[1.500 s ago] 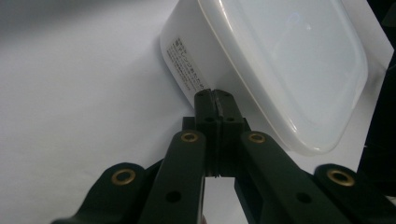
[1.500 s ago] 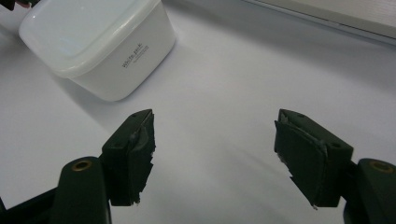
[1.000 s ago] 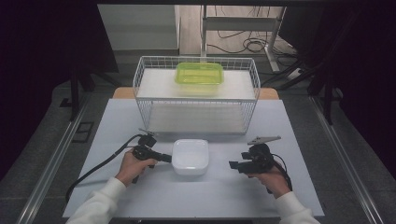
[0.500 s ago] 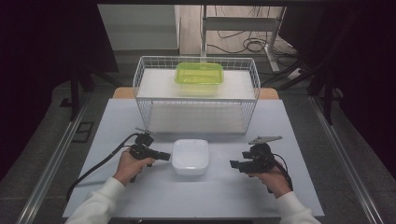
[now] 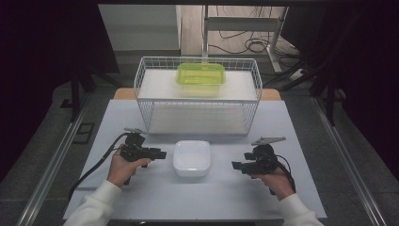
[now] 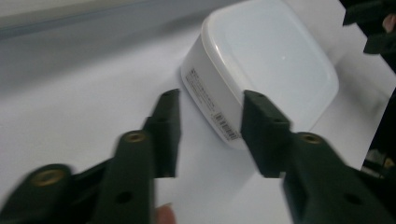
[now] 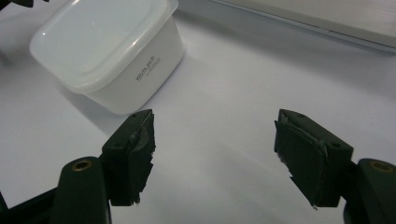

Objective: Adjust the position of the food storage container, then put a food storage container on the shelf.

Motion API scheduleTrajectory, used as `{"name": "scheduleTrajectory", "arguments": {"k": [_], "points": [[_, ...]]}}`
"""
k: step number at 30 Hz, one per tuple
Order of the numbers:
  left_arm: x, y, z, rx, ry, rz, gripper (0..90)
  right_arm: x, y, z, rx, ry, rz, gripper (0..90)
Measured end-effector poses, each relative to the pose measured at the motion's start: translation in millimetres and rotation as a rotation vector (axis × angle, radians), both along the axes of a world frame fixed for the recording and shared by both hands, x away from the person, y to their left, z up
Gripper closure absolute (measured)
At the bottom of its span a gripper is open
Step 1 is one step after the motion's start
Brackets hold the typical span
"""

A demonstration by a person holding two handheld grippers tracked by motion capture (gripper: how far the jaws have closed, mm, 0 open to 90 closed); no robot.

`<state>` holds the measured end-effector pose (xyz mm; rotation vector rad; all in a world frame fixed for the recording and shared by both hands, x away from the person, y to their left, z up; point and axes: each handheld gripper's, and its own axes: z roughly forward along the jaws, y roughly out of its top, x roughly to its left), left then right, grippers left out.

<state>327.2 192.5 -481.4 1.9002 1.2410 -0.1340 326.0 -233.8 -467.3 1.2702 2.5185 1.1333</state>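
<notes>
Parted left claw (image 6: 208, 133) just before white lidded container (image 6: 275, 65)

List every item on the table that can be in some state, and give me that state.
white container: lid on, upright on the table, not held.
green container: lid on, upright in the basket.
wire basket: upright, open top.
left gripper: jaws just opened, nothing between them.
right gripper: open, empty.
</notes>
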Motion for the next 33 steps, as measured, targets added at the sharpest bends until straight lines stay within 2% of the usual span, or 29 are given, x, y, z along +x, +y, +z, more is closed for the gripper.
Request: {"name": "scheduleTrajectory", "arguments": {"k": [3,6,12,15,17,21,26,30,33], "points": [[-0.6,1.1,2.1,-0.021,0.012,0.019,40.9,1.7,0.6,1.5,0.015,-0.006,0.002,28.6],[-3.7,0.5,2.2,-0.024,0.022,0.021,37.4,3.7,2.9,2.2,0.021,-0.001,0.009,28.6],[-6.6,-2.9,0.9,-0.103,0.052,0.014,34.3,7.2,13.6,0.4,0.039,0.003,0.044,28.4],[-7.4,-3.0,0.8,-0.096,0.055,0.014,34.0,7.1,18.6,-0.7,0.04,-0.002,0.064,28.4],[-6.8,-3.1,0.9,-0.11,0.058,0.018,33.9,6.4,19.8,0.1,0.051,-0.002,0.069,28.4],[-6.3,-5.2,-1.4,-0.103,0.065,0.018,33.3,4.9,18.1,2.2,0.064,-0.007,0.062,28.4],[-5.3,-6.1,-2.2,-0.121,0.074,0.011,32.6,3.8,17.8,4.5,0.099,-0.004,0.048,28.5],[-4.4,-5.7,-3.7,-0.094,0.063,0.014,33.4,7.1,22.7,3.3,0.121,0.019,0.036,29.3],[-2.0,-6.1,-4.8,-0.105,0.07,0.016,33.8,10.7,30.3,0.7,0.148,0.041,0.041,30.5]]}}
